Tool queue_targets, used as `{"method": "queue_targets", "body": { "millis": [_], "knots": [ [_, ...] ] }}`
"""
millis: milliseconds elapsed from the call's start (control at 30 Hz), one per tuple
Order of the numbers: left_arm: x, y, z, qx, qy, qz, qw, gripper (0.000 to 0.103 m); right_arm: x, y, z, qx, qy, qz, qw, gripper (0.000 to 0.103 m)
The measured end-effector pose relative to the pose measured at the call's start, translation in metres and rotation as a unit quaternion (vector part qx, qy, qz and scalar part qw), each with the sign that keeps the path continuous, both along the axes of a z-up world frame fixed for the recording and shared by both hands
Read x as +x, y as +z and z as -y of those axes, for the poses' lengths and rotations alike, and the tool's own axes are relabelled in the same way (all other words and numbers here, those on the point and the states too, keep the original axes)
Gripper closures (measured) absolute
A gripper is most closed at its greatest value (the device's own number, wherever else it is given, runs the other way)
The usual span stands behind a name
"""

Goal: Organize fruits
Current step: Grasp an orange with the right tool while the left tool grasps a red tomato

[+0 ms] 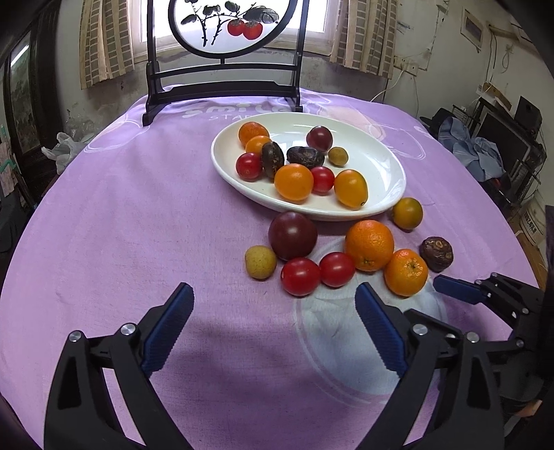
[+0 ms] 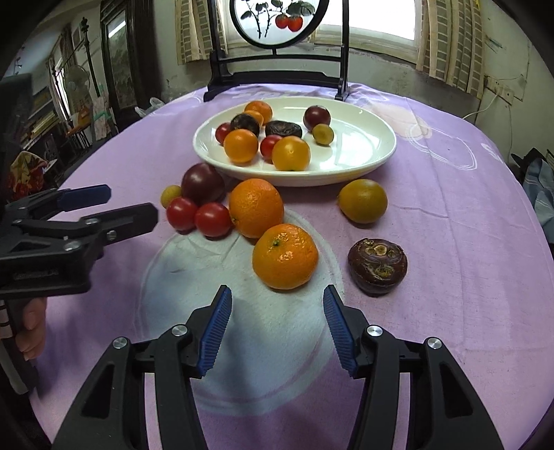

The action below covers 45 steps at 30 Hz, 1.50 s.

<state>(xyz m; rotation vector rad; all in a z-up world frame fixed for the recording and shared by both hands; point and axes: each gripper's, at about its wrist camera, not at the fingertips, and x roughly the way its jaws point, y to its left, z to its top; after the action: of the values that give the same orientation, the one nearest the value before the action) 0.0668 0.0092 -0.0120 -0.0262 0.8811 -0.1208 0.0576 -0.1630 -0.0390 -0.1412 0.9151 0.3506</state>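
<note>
The left gripper (image 1: pixel 273 311) stands spread wide and empty; the right gripper (image 2: pixel 277 311) is parted less, also empty. Both tilt down over the purple cloth (image 1: pixel 138 207), short of the white oval plate (image 2: pixel 363 162) of fruit. A dimpled orange mandarin (image 2: pixel 284 256) lies just beyond the right fingertips, untouched.

cloth (image 1: pixel 138 207): lilac, with pale white ring outlines and faint white lettering
plate (image 1: pixel 381 162): glossy white, beyond both claws
left gripper (image 1: pixel 273 313): black frame, ribbed blue pads
right gripper (image 2: pixel 277 316): black frame, ribbed blue pads
mandarin (image 2: pixel 284 256): bright orange, green stem dot, just ahead of the right claw
big orange (image 2: pixel 256 207): deep orange, dimpled
cherry tomatoes (image 1: pixel 300 276): shiny red, ahead of the left claw
plum (image 1: pixel 292 235): dark purple-red
brown fruit (image 2: pixel 377 266): dark maroon, tan scars on top
screen (image 1: pixel 225 24): black frame, white panel with red fruit and dark leaves
</note>
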Motion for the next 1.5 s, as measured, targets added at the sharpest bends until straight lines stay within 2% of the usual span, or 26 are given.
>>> {"method": "queue_targets", "body": {
  "millis": [300, 333, 433, 867, 1000, 1333, 1500],
  "knots": [
    [0.006, -0.01, -0.003, -0.01, -0.002, -0.016, 0.9998, 0.011, 0.024, -0.009, -0.011, -0.028, -0.003, -0.006, 1.0, 0.048],
    [0.006, -0.011, -0.003, -0.009, -0.002, -0.017, 0.9998, 0.011, 0.025, -0.009, -0.012, -0.026, -0.003, -0.006, 1.0, 0.057],
    [0.006, -0.011, -0.003, -0.007, -0.001, -0.017, 0.9998, 0.011, 0.025, -0.008, -0.012, -0.024, -0.005, -0.005, 1.0, 0.059],
    [0.005, -0.02, 0.002, 0.028, 0.0, -0.018, 0.9994, 0.011, 0.007, 0.002, 0.01, 0.029, -0.012, -0.006, 0.999, 0.059],
    [0.009, -0.024, -0.002, 0.051, 0.002, -0.023, 0.9984, 0.012, 0.006, 0.003, 0.014, 0.037, -0.011, -0.008, 0.999, 0.059],
    [0.015, -0.035, 0.021, 0.049, -0.05, -0.054, 0.9961, 0.043, 0.003, 0.005, 0.014, 0.047, -0.003, -0.011, 0.999, 0.059],
    [0.027, -0.036, 0.026, 0.043, -0.046, -0.053, 0.9966, 0.049, 0.001, 0.007, 0.014, 0.051, 0.003, -0.011, 0.999, 0.059]
  ]
}}
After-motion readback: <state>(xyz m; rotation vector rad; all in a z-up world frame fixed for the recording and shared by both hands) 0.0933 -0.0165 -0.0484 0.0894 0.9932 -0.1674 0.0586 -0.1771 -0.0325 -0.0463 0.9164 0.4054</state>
